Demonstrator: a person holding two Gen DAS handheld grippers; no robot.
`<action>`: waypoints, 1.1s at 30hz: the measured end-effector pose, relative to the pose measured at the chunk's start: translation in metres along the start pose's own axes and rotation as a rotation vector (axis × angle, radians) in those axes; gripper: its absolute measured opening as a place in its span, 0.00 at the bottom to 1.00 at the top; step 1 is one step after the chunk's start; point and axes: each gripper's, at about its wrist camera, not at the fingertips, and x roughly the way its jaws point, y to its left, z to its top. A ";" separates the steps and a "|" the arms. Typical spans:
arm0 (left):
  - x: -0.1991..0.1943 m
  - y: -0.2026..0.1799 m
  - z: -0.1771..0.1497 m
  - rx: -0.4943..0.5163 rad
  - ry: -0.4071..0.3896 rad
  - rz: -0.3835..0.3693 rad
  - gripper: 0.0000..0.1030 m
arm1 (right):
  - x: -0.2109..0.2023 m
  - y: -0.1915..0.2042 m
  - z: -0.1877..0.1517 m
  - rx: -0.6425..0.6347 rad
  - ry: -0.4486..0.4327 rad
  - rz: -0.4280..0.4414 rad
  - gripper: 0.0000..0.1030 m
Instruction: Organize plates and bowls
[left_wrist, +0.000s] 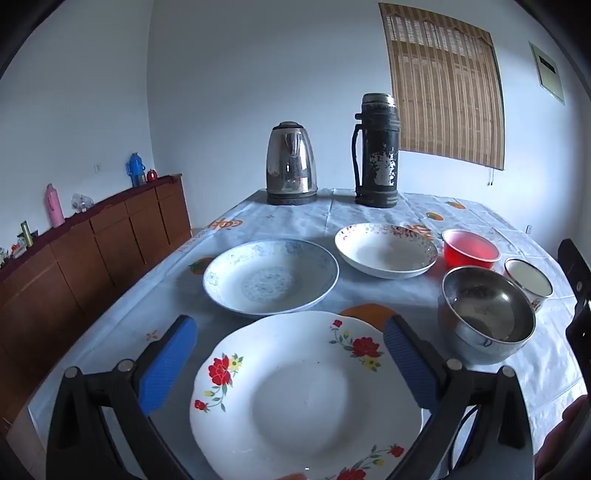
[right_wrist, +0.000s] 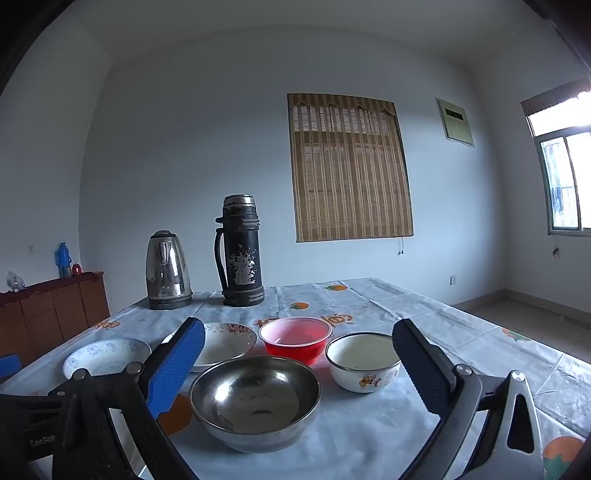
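In the left wrist view my left gripper (left_wrist: 290, 334) hangs open over a white plate with red flowers (left_wrist: 303, 402), nothing between its blue pads. Behind it lie a blue-patterned plate (left_wrist: 269, 280) and a white plate with a speckled rim (left_wrist: 386, 251). A steel bowl (left_wrist: 485, 314), a red plastic bowl (left_wrist: 469, 249) and a white enamel bowl (left_wrist: 528, 282) sit to the right. In the right wrist view my right gripper (right_wrist: 299, 338) stands open and level above the steel bowl (right_wrist: 255, 400), with the red bowl (right_wrist: 295, 338) and the enamel bowl (right_wrist: 364, 360) beyond it.
A steel electric kettle (left_wrist: 291, 168) and a tall dark thermos (left_wrist: 376, 151) stand at the table's far edge. A wooden sideboard (left_wrist: 92, 240) with bottles runs along the left wall. The table (right_wrist: 461, 332) carries a pale cloth with orange prints. Tiled floor lies to the right.
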 end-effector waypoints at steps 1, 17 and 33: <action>0.001 0.003 0.000 -0.018 0.006 -0.006 1.00 | 0.000 0.000 0.000 0.000 0.001 0.000 0.99; -0.001 0.005 0.001 -0.011 -0.002 0.005 1.00 | -0.002 0.001 0.000 -0.016 0.008 -0.002 0.99; 0.000 0.006 0.000 -0.016 0.004 0.007 1.00 | -0.003 0.000 0.000 -0.018 0.010 -0.003 0.99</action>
